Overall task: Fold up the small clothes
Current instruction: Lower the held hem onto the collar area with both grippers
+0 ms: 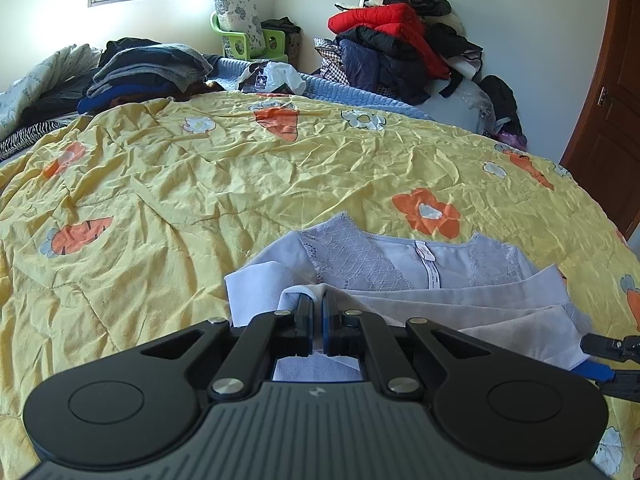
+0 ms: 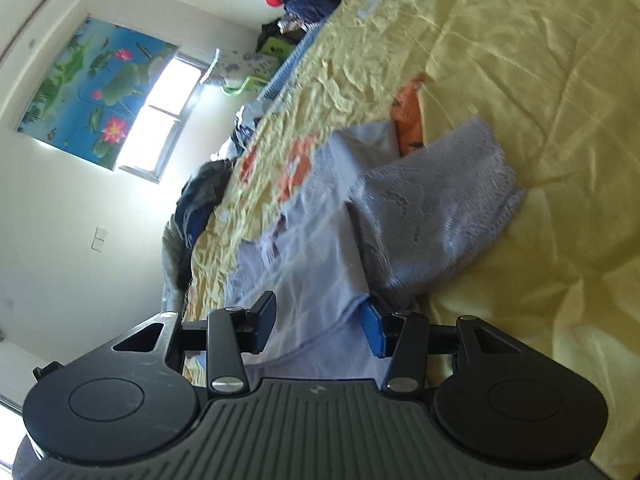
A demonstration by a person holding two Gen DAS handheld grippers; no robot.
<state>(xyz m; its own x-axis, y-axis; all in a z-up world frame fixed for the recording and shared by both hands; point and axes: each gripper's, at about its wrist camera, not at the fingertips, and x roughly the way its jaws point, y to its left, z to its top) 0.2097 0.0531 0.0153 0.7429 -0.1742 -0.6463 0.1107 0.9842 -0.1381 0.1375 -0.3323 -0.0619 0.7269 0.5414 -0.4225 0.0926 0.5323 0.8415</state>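
Left gripper clamped on pale garment corner. Right gripper parted, cloth between pads, ungripped. Fold edge best smoothed flat before release.

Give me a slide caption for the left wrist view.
Left gripper shut on pale lilac lace-trimmed top lying on yellow carrot-print quilt.

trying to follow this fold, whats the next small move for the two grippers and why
Probably release with the left hand-held gripper. It is shut on a fold of the pale lilac top, while the right hand-held gripper stands open, fabric between its fingers unpressed. The top's lower part lies doubled over on the yellow quilt, so this fold looks laid.
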